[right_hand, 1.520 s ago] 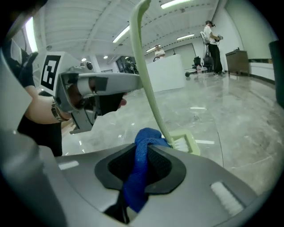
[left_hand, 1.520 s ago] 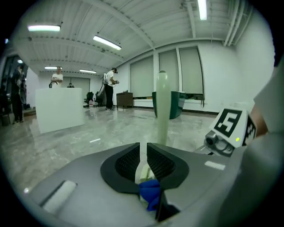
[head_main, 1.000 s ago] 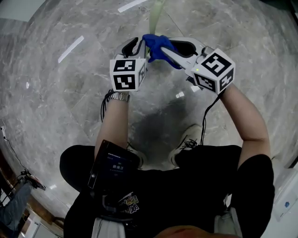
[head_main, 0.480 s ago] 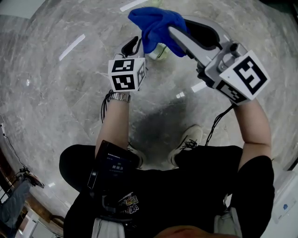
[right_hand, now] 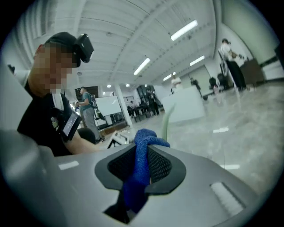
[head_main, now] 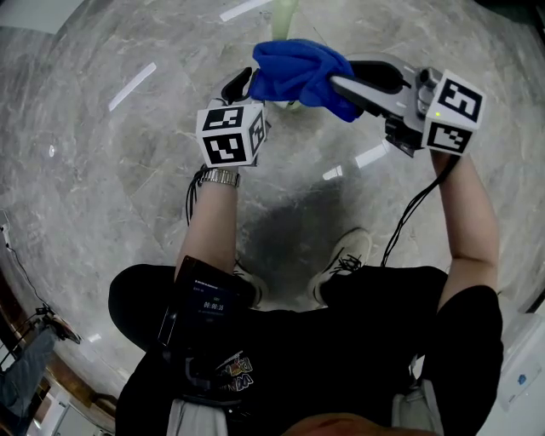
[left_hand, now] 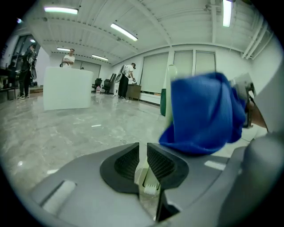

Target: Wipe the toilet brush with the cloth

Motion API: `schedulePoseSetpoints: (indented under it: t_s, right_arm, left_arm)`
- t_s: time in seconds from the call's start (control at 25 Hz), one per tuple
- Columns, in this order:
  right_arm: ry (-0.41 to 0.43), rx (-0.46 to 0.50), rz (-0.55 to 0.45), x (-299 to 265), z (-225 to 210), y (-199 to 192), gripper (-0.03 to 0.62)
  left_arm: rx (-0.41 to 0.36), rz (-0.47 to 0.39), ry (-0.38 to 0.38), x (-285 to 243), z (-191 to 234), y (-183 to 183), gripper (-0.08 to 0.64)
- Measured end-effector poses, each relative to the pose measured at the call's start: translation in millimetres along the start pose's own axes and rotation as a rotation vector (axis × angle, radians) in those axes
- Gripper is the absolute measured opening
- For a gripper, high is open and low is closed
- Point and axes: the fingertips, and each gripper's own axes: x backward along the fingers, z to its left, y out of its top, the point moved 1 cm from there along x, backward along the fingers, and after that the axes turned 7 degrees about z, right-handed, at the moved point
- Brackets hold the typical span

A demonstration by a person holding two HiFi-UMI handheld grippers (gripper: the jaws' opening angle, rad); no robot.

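Observation:
A pale green toilet brush (head_main: pixel 283 15) points away from me, and its near end sits between the jaws of my left gripper (head_main: pixel 245 85). In the left gripper view those jaws are shut on the brush's pale end (left_hand: pixel 146 177), and its handle (left_hand: pixel 168 93) stands up behind. The blue cloth (head_main: pixel 298 70) hangs bunched from my right gripper (head_main: pixel 334 83), just above the brush and beside the left jaws. In the right gripper view the cloth (right_hand: pixel 140 168) is pinched between the ribbed pads, with the green handle (right_hand: pixel 167 119) just behind it.
Grey marble floor (head_main: pixel 102 170) lies all round. My shoes (head_main: pixel 341 255) stand below the grippers, and a cable hangs from the right gripper. A white counter (left_hand: pixel 66 88) and several people stand far off in the hall.
The right gripper has risen with the cloth and swung to the right, taking the cloth off the handle. The cloth now looms larger above the brush. The left gripper has stayed put.

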Motion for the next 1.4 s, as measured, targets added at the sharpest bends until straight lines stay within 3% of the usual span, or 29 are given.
schedulePoseSetpoints:
  t_s: [0.08, 0.16, 0.36, 0.48, 0.6, 0.76, 1.0, 1.16, 1.4]
  right_arm:
    - [0.023, -0.108, 0.147, -0.6, -19.7, -60.3, 0.077]
    - [-0.018, -0.215, 0.255, 1.8, -42.9, -117.7, 0.075]
    - [-0.235, -0.415, 0.336, -9.0, -96.2, -206.5, 0.075]
    - [-0.286, -0.466, 0.401, -38.8, -102.3, -234.8, 0.077]
    - [-0.216, -0.448, 0.467, -77.4, -80.5, -245.6, 0.077]
    - [-0.089, -0.401, 0.474, -120.0, -46.7, -233.1, 0.077]
    - [-0.038, -0.391, 0.488, -129.2, -41.3, -234.4, 0.077]
    - [-0.117, -0.421, 0.517, -82.2, -76.7, -251.7, 0.077]
    - [-0.368, -0.465, 0.488, -5.0, -161.9, -239.2, 0.077]
  left_arm:
    - [0.001, 0.0, 0.001, 0.2, -0.1, -0.2, 0.063]
    - [-0.003, 0.003, -0.003, -0.1, -1.6, -1.1, 0.063]
    - [-0.021, 0.024, -0.024, -4.5, -10.5, -7.8, 0.063]
    - [-0.028, 0.021, -0.039, -6.7, -17.8, -7.0, 0.063]
    - [-0.017, 0.013, -0.057, -6.0, -22.0, -4.3, 0.063]
    - [0.003, 0.001, -0.064, -6.9, -18.4, 0.3, 0.063]
    - [0.04, 0.007, -0.06, -10.1, -9.9, -2.9, 0.061]
    - [0.034, 0.014, -0.057, -11.8, -4.7, -4.9, 0.061]
    - [0.051, 0.024, -0.051, -12.7, 5.3, -10.8, 0.058]
